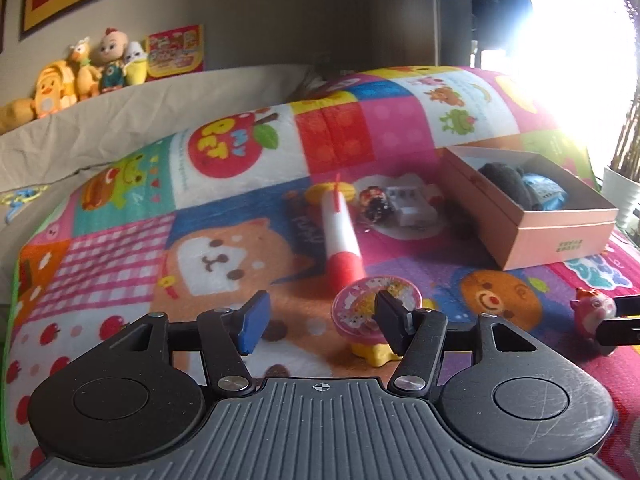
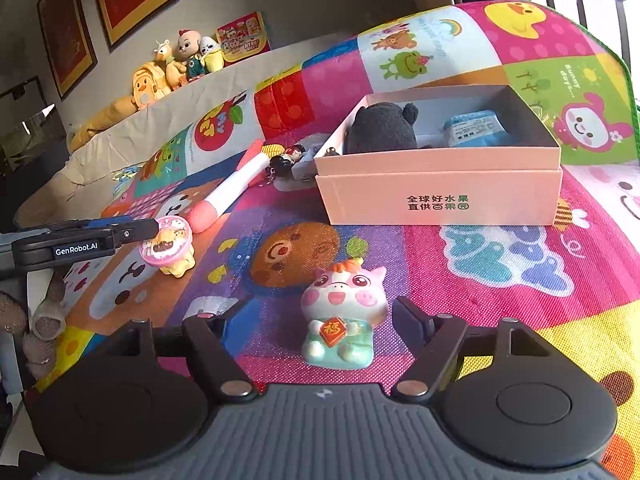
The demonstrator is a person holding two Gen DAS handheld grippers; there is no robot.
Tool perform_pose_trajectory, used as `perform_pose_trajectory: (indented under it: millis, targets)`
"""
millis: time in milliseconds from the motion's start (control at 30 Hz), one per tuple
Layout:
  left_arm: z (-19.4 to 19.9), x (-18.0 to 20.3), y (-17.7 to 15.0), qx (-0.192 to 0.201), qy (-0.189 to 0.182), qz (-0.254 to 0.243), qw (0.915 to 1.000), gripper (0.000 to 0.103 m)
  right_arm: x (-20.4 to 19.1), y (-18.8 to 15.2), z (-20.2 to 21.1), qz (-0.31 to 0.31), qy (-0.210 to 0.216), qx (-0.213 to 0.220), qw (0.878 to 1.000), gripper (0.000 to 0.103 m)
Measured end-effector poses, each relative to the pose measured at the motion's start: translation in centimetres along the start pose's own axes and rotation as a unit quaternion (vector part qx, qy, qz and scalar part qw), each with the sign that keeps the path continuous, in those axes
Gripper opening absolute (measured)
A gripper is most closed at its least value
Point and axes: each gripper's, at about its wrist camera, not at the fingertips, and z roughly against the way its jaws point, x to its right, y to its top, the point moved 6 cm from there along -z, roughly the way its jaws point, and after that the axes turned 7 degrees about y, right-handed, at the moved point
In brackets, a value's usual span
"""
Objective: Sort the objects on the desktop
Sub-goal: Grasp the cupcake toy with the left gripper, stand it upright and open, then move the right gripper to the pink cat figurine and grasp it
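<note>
My left gripper [image 1: 320,320] is open above the mat; a round pink toy on a yellow base [image 1: 376,314] stands just beyond its right finger [image 1: 394,322]. The same toy [image 2: 168,250] shows in the right wrist view beside the left gripper's fingers [image 2: 120,232]. My right gripper [image 2: 320,322] is open with a pink pig figurine [image 2: 342,320] standing between its fingers. The figurine also shows in the left wrist view [image 1: 592,312]. A pink open box [image 2: 440,192] holds a dark plush [image 2: 380,128] and a blue packet [image 2: 476,128].
A red-and-white marker [image 1: 340,232] lies on the colourful cartoon mat [image 1: 120,260]. A keychain doll [image 1: 372,200] and a small white device [image 1: 408,206] lie behind it near the box [image 1: 556,236]. Plush toys [image 1: 80,72] line the back ledge. A white pot [image 1: 620,196] stands far right.
</note>
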Motion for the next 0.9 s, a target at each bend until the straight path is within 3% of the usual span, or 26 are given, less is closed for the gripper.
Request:
perform_pose_trajectory:
  millis: [167,300,467,567,733,900]
  targets:
    - [-0.4,-2.5,-0.8,-0.017,0.017,0.030,0.9993,0.080,-2.4,1.3,-0.5,0.052,0.010,0.002,0.999,0.077]
    - [0.3,-2.0,-1.1,-0.017,-0.023,0.047,0.9985,0.094,-5.3,2.3,-1.7,0.093,0.031,0.003,0.995,0.081]
    - [0.8,0.4,-1.2,-0.006,-0.051,0.016,0.9986,0.096,-6.8,1.2,-2.4,0.131,0.019,-0.008,0.991,0.081]
    - [0.1,1.5,-1.5,-0.015,-0.058,0.013,0.9981,0.096,-6.0,0.2,-1.9,0.160,-0.018,-0.009,0.987,0.081]
    - [-0.5,3.0,-1.8,-0.024,-0.076,0.012,0.9967,0.096,-2.2,-0.4,-0.9,0.148,-0.089,-0.022,0.985,0.081]
    - [-1.2,4.4,-1.5,-0.027,-0.082,-0.001,0.9963,0.096,0.1,-0.1,0.6,0.114,-0.083,-0.013,0.990,0.081]
